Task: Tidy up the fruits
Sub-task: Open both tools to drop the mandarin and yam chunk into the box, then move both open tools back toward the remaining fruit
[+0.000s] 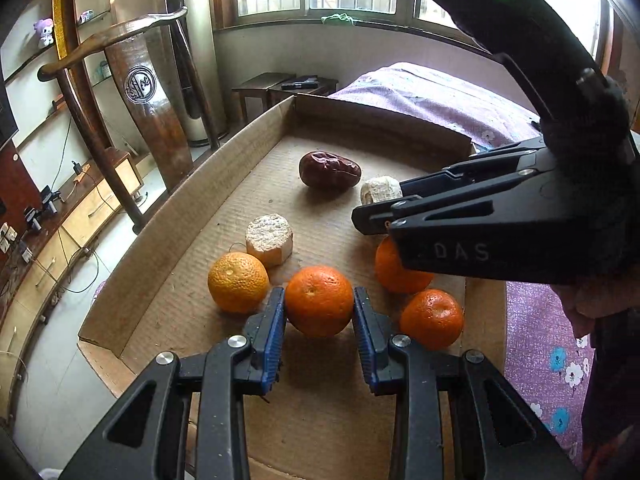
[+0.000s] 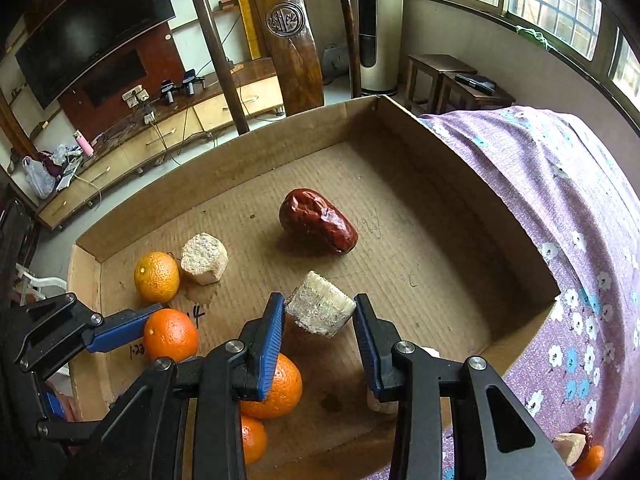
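A shallow cardboard box (image 1: 192,184) on a bed holds the fruits. My left gripper (image 1: 319,314) is shut on an orange (image 1: 319,300) just above the box floor; it also shows in the right wrist view (image 2: 170,334). A paler orange (image 1: 238,282) and a pale cut chunk (image 1: 269,240) lie to its left, two more oranges (image 1: 432,318) to its right. A red date (image 1: 329,170) lies further back. My right gripper (image 2: 319,312) is shut on a second pale chunk (image 2: 320,309), held above the floor, also seen in the left wrist view (image 1: 380,190).
The box walls (image 2: 460,168) rise at the back and right. Purple flowered bedding (image 2: 580,220) surrounds the box. More fruit pieces (image 2: 580,450) lie on the bedding at bottom right. A wooden chair (image 2: 292,40) and a TV cabinet stand beyond.
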Motion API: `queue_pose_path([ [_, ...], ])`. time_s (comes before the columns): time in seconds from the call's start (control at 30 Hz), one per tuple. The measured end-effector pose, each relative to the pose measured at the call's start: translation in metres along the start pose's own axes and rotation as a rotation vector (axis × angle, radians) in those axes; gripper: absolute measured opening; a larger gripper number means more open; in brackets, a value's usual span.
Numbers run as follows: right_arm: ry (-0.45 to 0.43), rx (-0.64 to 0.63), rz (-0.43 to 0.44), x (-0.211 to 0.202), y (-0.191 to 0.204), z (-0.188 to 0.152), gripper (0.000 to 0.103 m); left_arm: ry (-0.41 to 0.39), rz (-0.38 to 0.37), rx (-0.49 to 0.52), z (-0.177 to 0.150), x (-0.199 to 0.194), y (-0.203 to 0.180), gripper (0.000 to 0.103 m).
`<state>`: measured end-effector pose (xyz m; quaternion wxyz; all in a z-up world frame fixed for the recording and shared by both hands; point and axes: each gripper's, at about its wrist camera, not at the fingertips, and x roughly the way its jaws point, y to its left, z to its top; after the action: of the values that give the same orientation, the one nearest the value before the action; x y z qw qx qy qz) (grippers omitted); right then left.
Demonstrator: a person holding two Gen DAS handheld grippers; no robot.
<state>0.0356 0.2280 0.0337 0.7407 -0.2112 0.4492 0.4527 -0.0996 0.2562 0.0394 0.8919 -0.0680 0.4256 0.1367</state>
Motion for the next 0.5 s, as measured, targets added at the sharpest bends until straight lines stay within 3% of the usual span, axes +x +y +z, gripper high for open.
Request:
queue_pose_path([
  [0.17,-0.021,0.023,0.008,-0.006,-0.004,-0.001,0.050,-0.004,0.010,-0.010,-0.001,-0.001,-0.001,0.032],
  [0.3,-0.035,0.020,-0.012,-0.017,-0.002,-0.006,0.051,-0.008,0.018,-0.017,0.000,-0.004,-0.002,0.035],
  [0.43,-0.073,0.023,-0.025,-0.038,-0.001,-0.018,0.053,-0.035,0.021,-0.032,0.001,-0.011,-0.003,0.069],
  [0.5,-0.093,0.037,-0.042,-0.051,-0.003,-0.027,0.058,-0.053,0.026,-0.031,0.001,-0.016,-0.006,0.074],
])
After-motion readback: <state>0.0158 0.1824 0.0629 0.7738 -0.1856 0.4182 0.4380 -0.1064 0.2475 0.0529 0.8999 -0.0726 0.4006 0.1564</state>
